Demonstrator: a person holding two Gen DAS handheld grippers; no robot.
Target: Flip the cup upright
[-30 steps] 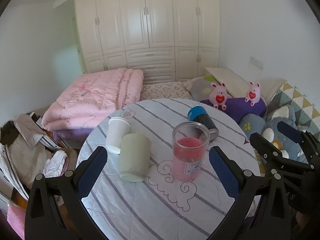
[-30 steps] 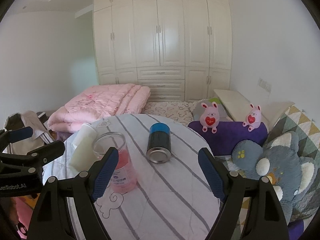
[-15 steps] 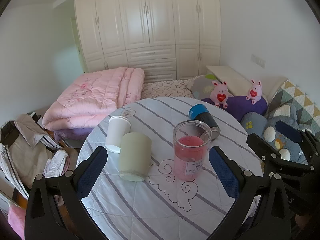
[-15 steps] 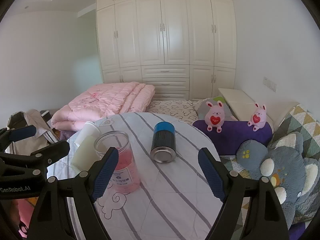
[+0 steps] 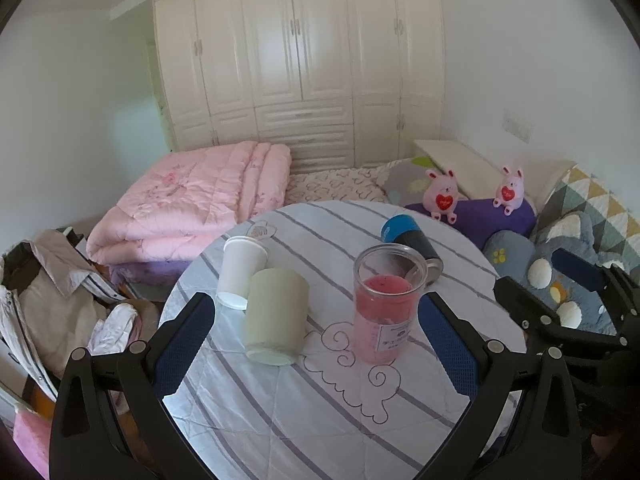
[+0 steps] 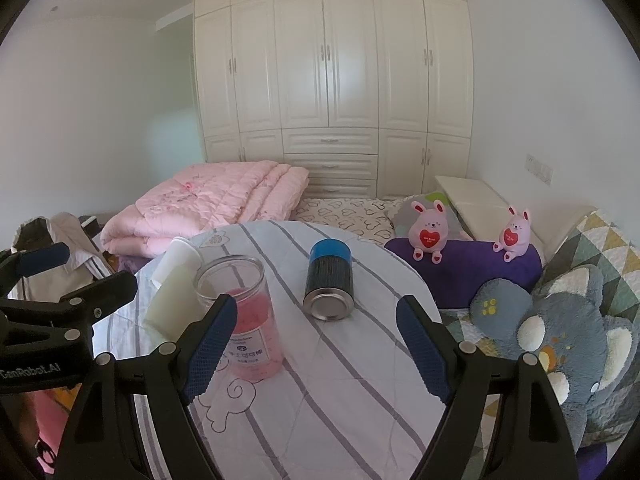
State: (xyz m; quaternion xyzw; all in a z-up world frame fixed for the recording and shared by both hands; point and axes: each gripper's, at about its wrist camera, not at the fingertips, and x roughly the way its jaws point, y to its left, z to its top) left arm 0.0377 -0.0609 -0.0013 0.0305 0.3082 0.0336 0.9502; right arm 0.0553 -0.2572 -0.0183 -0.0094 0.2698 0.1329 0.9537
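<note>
A pale green cup (image 5: pixel 277 316) stands upside down on the round striped table (image 5: pixel 320 412), with a white paper cup (image 5: pixel 241 270) upside down just behind it. A black cup with a blue end (image 6: pixel 329 278) lies on its side farther right; it also shows in the left wrist view (image 5: pixel 412 242). My left gripper (image 5: pixel 316 344) is open and empty, short of the green cup. My right gripper (image 6: pixel 318 350) is open and empty, short of the lying cup. The green cup (image 6: pixel 172 304) and white cup (image 6: pixel 180 256) show at left in the right wrist view.
A clear jar with pink contents (image 5: pixel 384 304) stands upright mid-table, also in the right wrist view (image 6: pixel 244 320). A pink quilt (image 5: pixel 192 204) lies on the bed behind. Plush toys and cushions (image 6: pixel 560 320) crowd the right; clothes (image 5: pixel 52 300) pile at left.
Both grippers have risen and drawn back slightly, so the table objects sit lower in view. Nothing on the table has moved.
</note>
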